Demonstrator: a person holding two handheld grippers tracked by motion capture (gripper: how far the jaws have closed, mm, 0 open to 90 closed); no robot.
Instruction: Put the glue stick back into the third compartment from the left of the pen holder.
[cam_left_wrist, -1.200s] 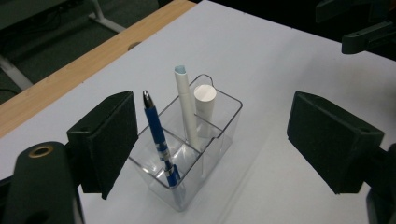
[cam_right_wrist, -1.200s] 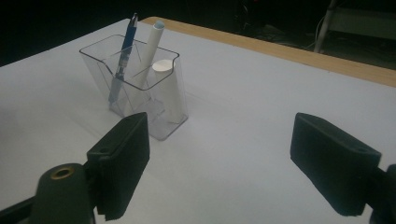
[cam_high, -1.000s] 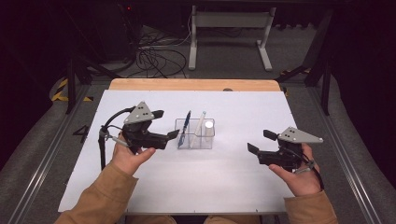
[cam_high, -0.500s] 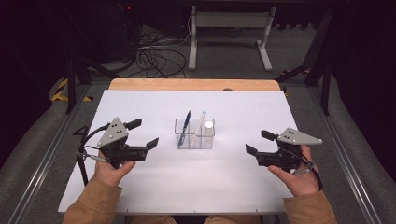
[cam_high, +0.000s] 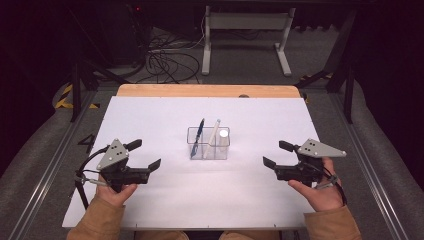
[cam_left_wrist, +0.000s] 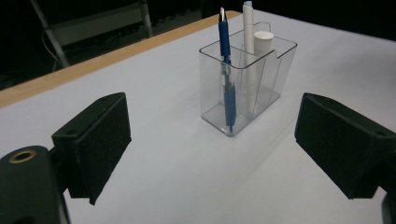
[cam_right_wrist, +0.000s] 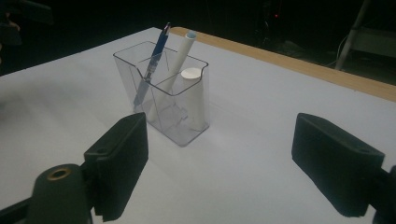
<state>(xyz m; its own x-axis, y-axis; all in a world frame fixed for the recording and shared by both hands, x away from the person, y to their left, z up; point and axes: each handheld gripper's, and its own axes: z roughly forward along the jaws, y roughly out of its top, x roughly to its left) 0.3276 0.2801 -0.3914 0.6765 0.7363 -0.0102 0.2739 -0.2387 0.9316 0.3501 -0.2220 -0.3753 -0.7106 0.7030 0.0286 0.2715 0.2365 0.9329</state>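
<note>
Pulled back from clear plastic holder (cam_high: 208, 143) toward near table edge, left gripper (cam_high: 148, 154) low, level, jaws just spreading, nothing between, right gripper (cam_high: 274, 154) level, spread, empty, blue pen (cam_high: 198, 135) upright inside.

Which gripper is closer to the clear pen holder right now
Left, narrowly. The left gripper sits open to the left of the clear pen holder; the right gripper waits open, slightly farther off on its right.
</note>
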